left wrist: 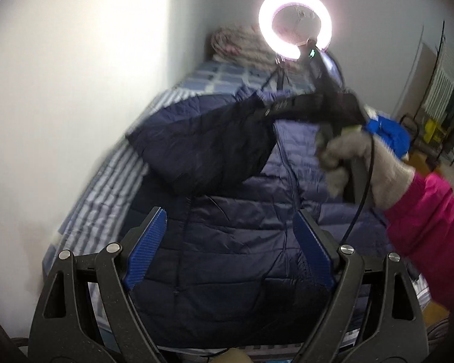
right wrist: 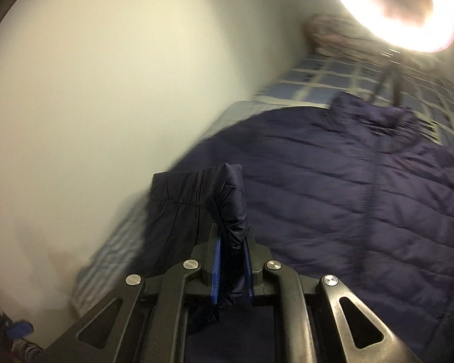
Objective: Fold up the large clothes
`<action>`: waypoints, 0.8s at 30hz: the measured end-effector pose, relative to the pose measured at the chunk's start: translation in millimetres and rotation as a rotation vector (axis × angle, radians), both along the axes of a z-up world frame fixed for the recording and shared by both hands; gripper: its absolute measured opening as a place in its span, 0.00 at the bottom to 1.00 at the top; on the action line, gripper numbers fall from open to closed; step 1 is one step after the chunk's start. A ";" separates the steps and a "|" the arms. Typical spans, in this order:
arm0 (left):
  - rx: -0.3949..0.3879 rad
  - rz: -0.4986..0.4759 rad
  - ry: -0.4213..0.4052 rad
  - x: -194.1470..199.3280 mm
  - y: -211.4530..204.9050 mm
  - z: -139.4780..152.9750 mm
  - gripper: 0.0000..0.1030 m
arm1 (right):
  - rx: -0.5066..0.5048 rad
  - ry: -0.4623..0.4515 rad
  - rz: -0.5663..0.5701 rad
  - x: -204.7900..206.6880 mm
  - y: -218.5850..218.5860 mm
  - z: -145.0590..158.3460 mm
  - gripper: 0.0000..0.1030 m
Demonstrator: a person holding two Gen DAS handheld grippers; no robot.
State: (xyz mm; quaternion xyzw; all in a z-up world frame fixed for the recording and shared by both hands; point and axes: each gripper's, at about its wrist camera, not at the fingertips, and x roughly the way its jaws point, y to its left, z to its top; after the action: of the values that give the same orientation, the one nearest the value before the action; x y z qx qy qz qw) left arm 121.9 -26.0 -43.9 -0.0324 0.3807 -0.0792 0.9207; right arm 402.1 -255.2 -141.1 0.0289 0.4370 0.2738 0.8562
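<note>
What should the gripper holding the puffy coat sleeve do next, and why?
Probably carry the sleeve cuff across and lay it on the navy quilted jacket. The right gripper pinches the cuff above the spread-out coat; the left gripper is open and empty.

No readable text, no labels — frames blurred

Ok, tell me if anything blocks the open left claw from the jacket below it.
Nothing visible does. The left claw hangs open over the navy quilted puffer jacket, with only air between; the right claw lifts the sleeve farther back.
</note>
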 end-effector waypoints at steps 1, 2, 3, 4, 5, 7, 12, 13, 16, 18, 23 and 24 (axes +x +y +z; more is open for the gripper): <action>0.022 -0.019 0.011 4.4 -8.6 -2.5 0.85 | -0.002 -0.001 -0.023 2.7 -12.1 6.9 0.10; 0.030 -0.028 0.015 6.2 -13.3 -5.1 0.85 | -0.002 -0.003 -0.051 8.9 -26.5 6.8 0.10; 0.028 -0.036 0.015 8.4 -18.6 -7.3 0.85 | -0.004 -0.005 -0.076 13.7 -39.9 7.1 0.10; 0.028 -0.040 0.016 9.4 -22.5 -8.1 0.85 | -0.005 -0.008 -0.103 22.9 -54.5 3.8 0.10; 0.032 -0.043 0.019 12.9 -28.3 -8.9 0.85 | -0.004 -0.011 -0.124 18.6 -65.5 5.8 0.10; 0.035 -0.046 0.025 15.1 -33.0 -11.0 0.85 | 0.004 -0.008 -0.189 32.7 -94.7 -4.8 0.10; 0.068 -0.067 0.035 24.1 -36.8 -23.0 0.85 | -0.040 0.004 -0.313 51.1 -143.9 -30.7 0.10; 0.076 -0.073 0.034 24.6 -39.7 -23.9 0.85 | -0.052 0.007 -0.336 53.8 -151.6 -35.9 0.10; 0.089 -0.081 0.027 27.4 -45.4 -26.0 0.85 | -0.064 0.014 -0.389 60.4 -171.3 -47.0 0.10; 0.089 -0.084 0.020 26.9 -47.0 -25.3 0.85 | -0.070 0.016 -0.408 64.0 -177.9 -48.8 0.10; 0.107 -0.084 0.003 26.2 -48.4 -24.9 0.85 | -0.103 0.018 -0.414 84.6 -184.7 -52.6 0.10; 0.105 -0.083 0.004 26.4 -48.1 -25.0 0.85 | -0.127 0.027 -0.418 87.3 -183.5 -55.9 0.10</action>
State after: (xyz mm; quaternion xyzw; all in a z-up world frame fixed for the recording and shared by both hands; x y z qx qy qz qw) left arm 148.3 -74.1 -68.9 0.0318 0.3871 -0.0971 0.9164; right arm 489.4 -438.7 -196.9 0.0686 0.4491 0.0621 0.8887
